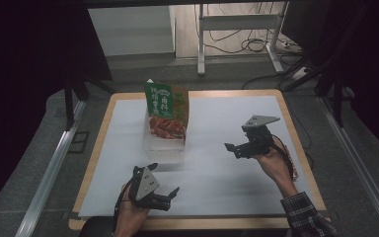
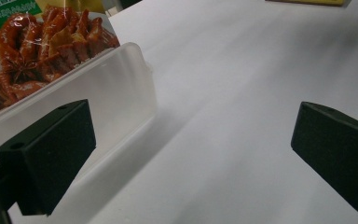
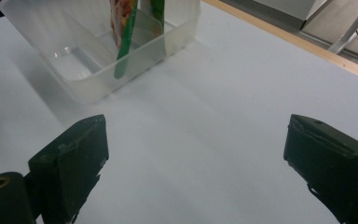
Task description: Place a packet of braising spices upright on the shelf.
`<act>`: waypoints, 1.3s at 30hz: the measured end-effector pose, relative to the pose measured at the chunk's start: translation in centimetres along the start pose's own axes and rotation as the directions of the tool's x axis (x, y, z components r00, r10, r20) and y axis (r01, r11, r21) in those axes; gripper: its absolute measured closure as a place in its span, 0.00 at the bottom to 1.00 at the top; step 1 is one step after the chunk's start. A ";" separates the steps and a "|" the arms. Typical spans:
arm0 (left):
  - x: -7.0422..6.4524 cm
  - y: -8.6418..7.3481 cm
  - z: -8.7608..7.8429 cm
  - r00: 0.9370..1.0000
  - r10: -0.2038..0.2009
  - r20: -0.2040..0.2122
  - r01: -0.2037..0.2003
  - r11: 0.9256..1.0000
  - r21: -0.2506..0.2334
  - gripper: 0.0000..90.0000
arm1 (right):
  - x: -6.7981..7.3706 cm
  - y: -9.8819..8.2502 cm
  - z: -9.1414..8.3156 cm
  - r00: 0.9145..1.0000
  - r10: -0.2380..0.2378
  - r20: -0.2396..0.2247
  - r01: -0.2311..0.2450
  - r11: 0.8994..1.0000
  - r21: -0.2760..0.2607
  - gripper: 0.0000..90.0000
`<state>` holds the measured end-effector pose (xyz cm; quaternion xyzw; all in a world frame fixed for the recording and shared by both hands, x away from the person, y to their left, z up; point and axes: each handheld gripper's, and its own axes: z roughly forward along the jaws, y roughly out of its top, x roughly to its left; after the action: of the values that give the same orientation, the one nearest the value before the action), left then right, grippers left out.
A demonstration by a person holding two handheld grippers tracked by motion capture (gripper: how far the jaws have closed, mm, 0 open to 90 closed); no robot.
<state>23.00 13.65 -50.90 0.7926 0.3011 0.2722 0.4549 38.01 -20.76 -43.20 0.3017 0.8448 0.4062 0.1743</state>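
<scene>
A clear plastic tub (image 1: 164, 143) sits on the white sheet (image 1: 227, 168) toward the far edge of the table (image 1: 94, 153), left of its middle, and a green snack pouch (image 1: 167, 111) stands upright in the tub's far end, leaning against the wall. Both grippers hang empty with jaws spread wide: the left gripper (image 1: 165, 195) near the table's near edge, just in front of the tub, the right gripper (image 1: 237, 148) toward the right edge, well apart from it. The main risk, as I judge it, is the pouch: it stands tall and loose, so a nudge to the light tub could tip it over. A jaw closing on the thin translucent wall could also slide the tub across the smooth sheet instead of gripping it.
</scene>
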 end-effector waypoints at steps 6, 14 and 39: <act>0.0 0.0 0.1 1.000 -0.002 -0.001 0.002 1.000 0.001 0.00 | -0.7 -1.4 -0.4 0.999 0.033 0.017 -0.033 0.999 -0.013 0.07; -0.2 0.0 0.2 1.000 0.003 0.001 -0.003 1.000 0.005 0.00 | -1.4 -2.8 -0.2 0.997 0.040 0.065 -0.040 0.999 -0.004 0.07; -0.2 0.0 0.1 1.000 0.014 -0.008 -0.014 1.000 0.007 0.00 | -3.4 -6.2 -2.2 0.972 0.114 0.204 -0.126 0.991 0.048 0.03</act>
<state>22.96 13.47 -50.94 0.7951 0.2982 0.2778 0.4491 37.13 -27.29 -46.61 0.3970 0.8150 0.3575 0.2246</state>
